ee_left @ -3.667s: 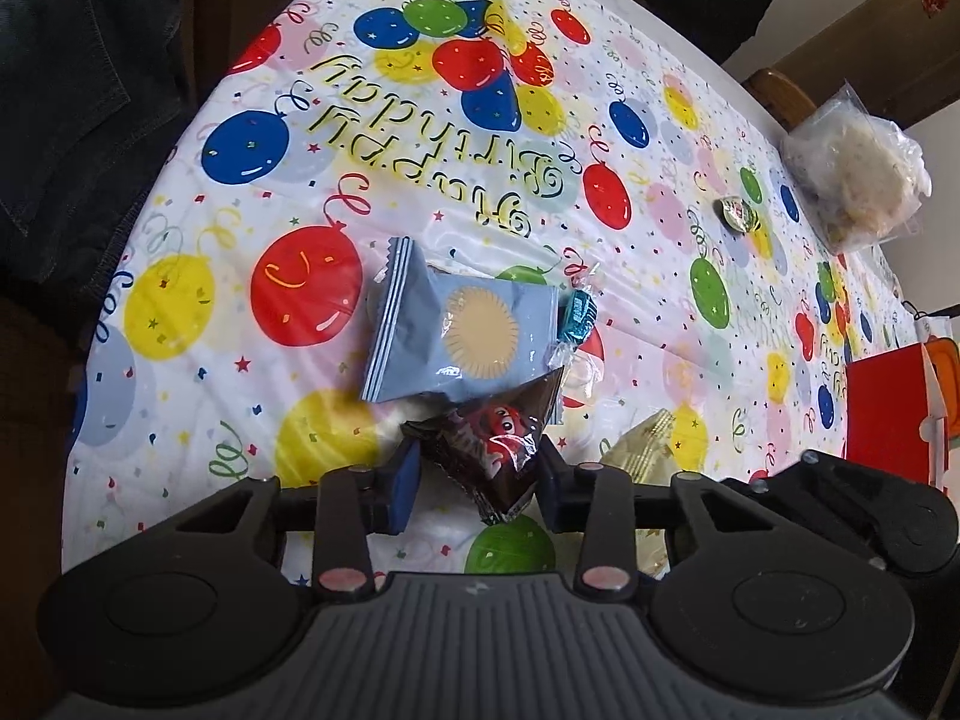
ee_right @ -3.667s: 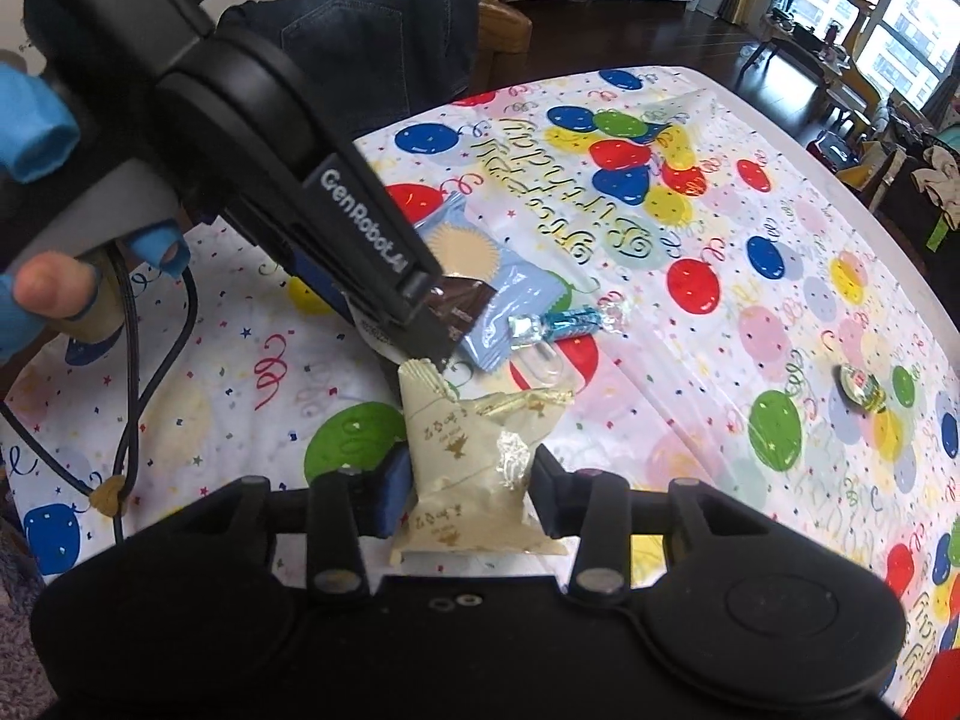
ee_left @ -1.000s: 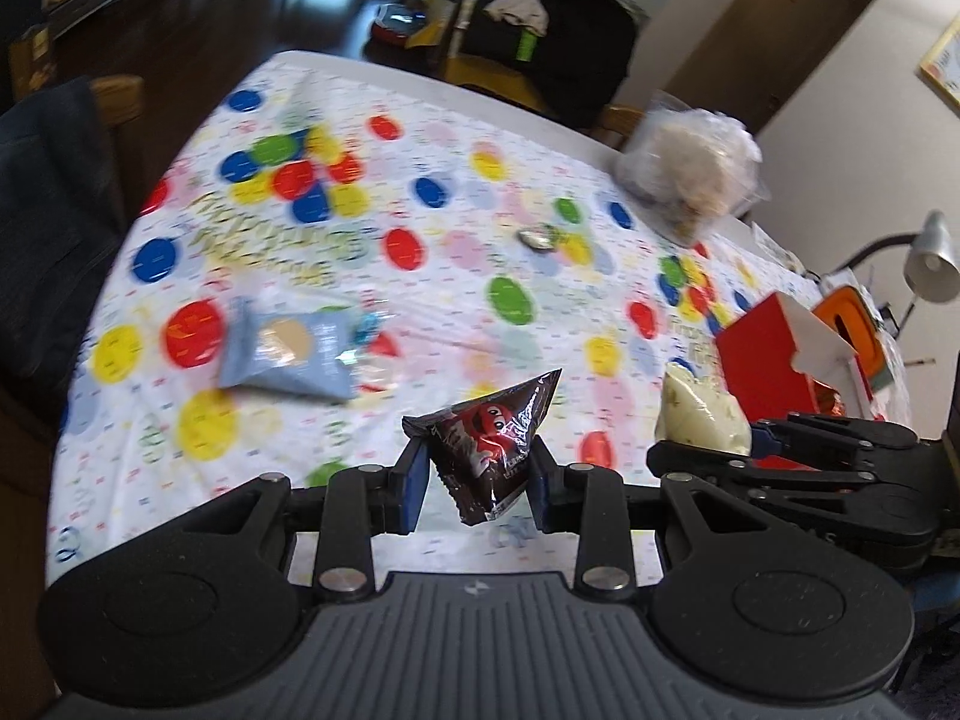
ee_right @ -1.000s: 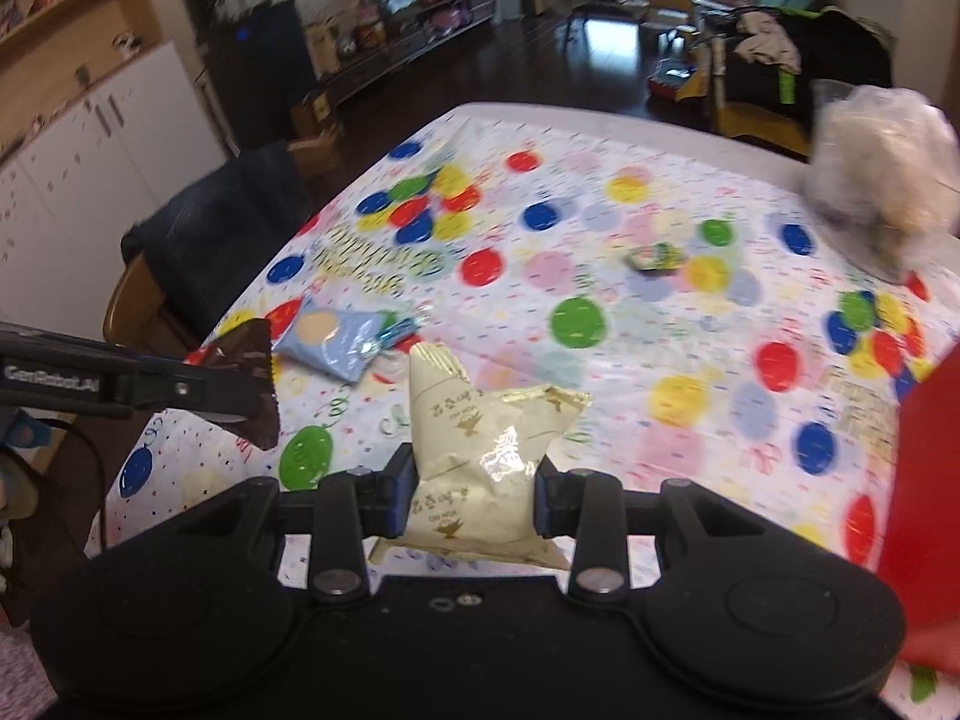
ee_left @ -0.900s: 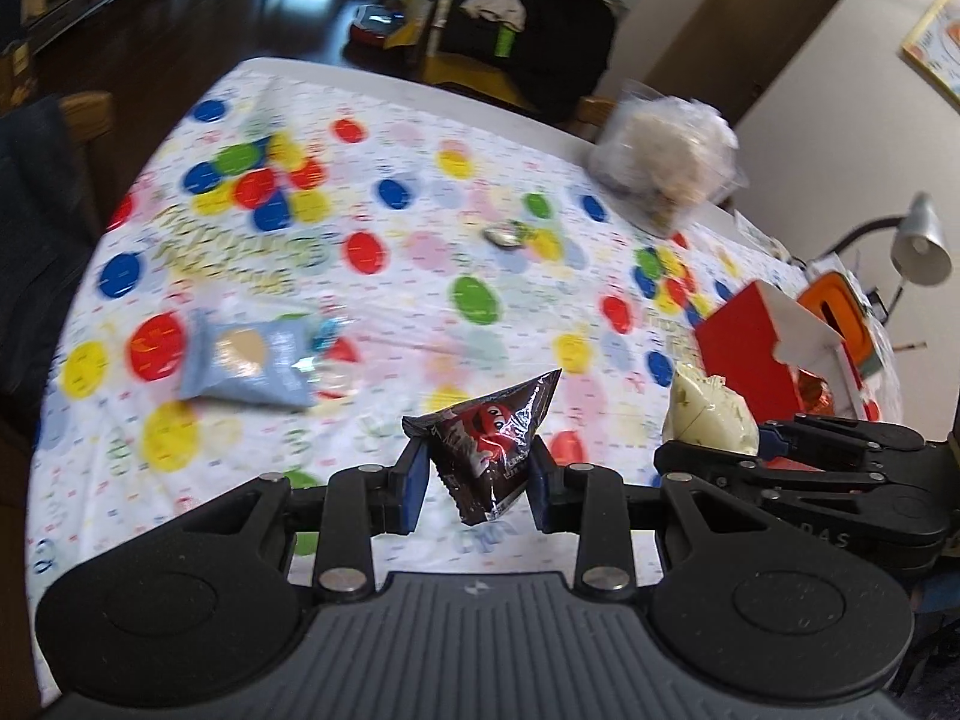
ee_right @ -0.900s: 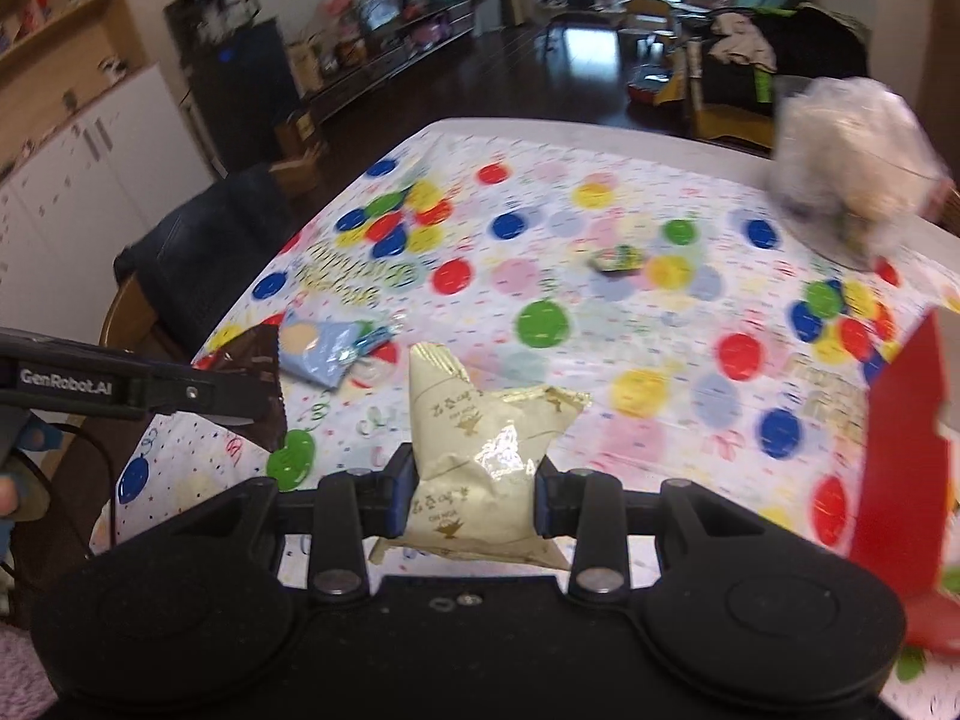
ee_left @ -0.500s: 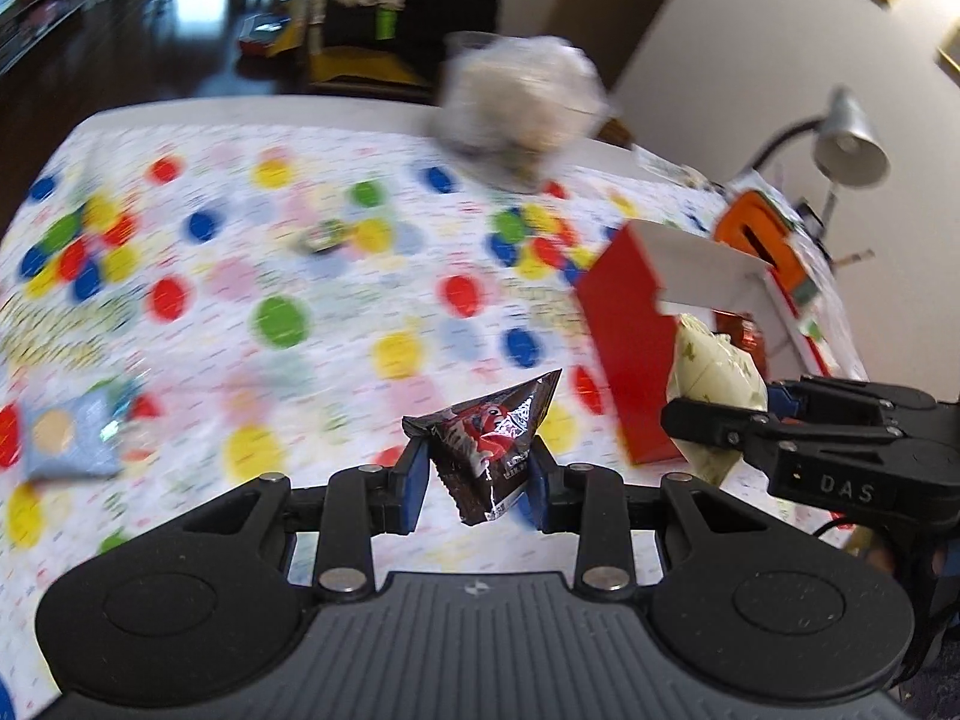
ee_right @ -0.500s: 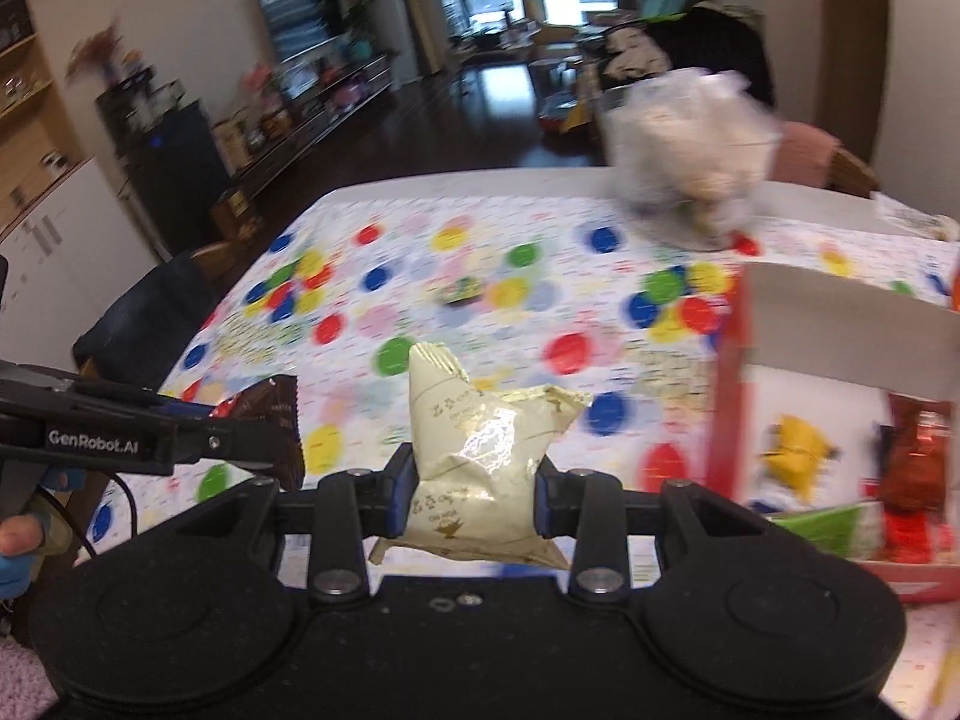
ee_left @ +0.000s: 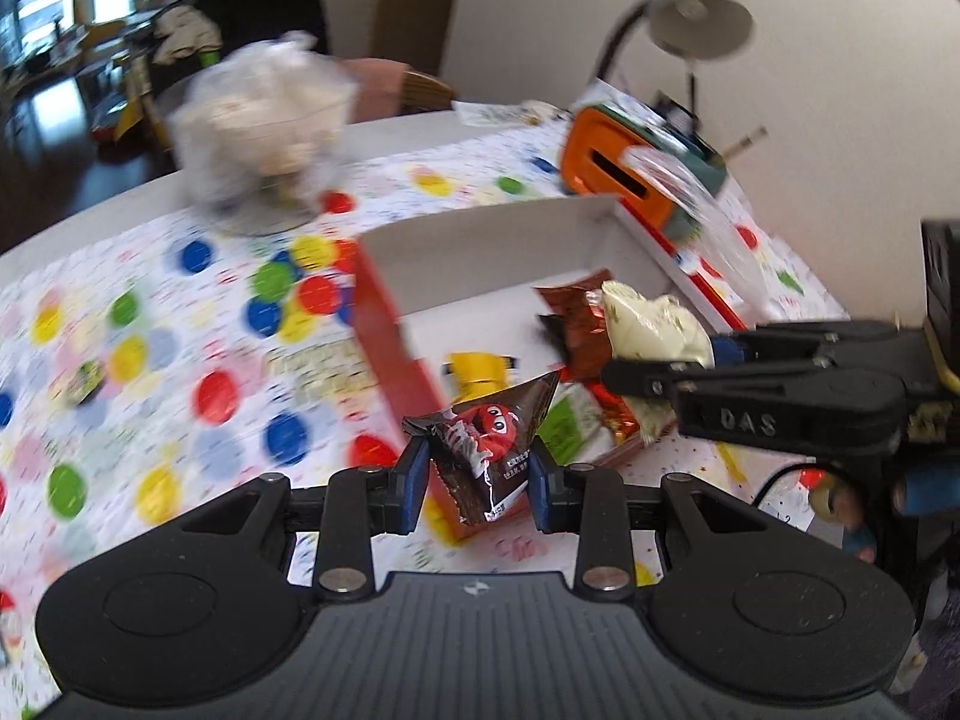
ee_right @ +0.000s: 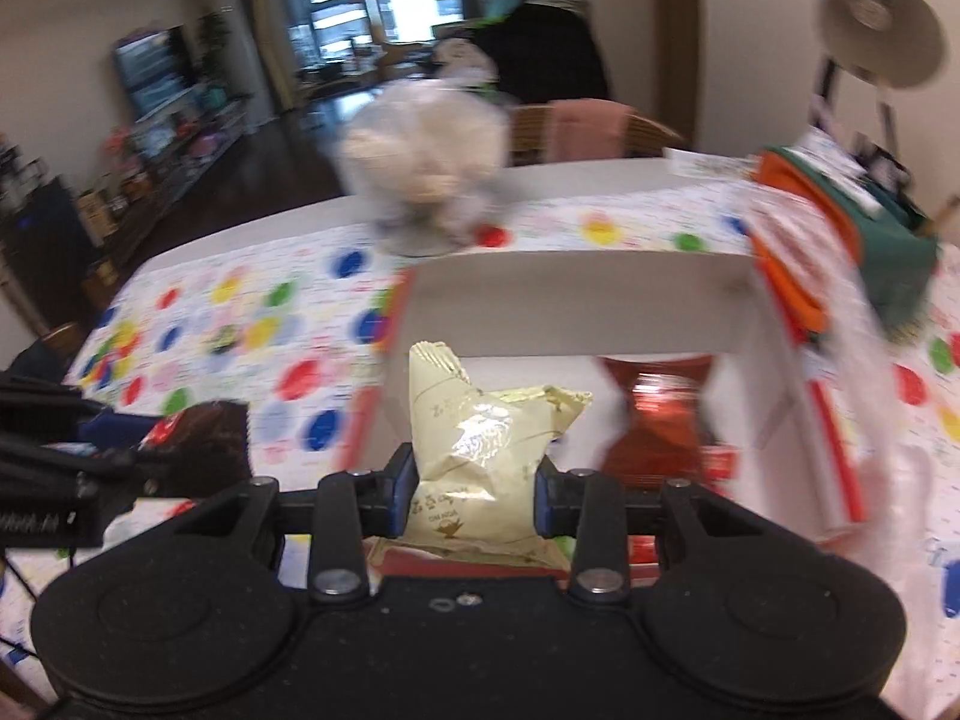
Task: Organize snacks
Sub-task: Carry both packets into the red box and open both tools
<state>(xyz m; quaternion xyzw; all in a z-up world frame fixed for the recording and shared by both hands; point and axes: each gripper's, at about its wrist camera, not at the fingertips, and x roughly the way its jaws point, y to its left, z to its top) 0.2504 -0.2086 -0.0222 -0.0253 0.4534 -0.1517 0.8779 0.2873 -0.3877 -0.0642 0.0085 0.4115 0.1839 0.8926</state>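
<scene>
My left gripper (ee_left: pixel 479 474) is shut on a brown M&M's packet (ee_left: pixel 489 444) and holds it in the air at the near left corner of the red snack box (ee_left: pixel 390 324). My right gripper (ee_right: pixel 474 495) is shut on a cream-gold snack bag (ee_right: pixel 480 456) and holds it over the box's (ee_right: pixel 576 276) near edge. The bag and right gripper also show in the left wrist view (ee_left: pixel 654 330), above the box. Inside the box lie a red-brown packet (ee_right: pixel 654 420), a yellow one (ee_left: pixel 480 369) and a green one (ee_left: pixel 570 420).
A clear bag of pale snacks (ee_left: pixel 264 120) stands on the balloon tablecloth (ee_left: pixel 150 330) behind the box. An orange and green container (ee_right: pixel 840 240) sits right of the box, under a desk lamp (ee_left: pixel 696 18). A small wrapped candy (ee_left: pixel 81 378) lies at the left.
Both grippers have swung right from the tablecloth's middle to the red box, carrying their packets. The box now fills the view and its contents show.
</scene>
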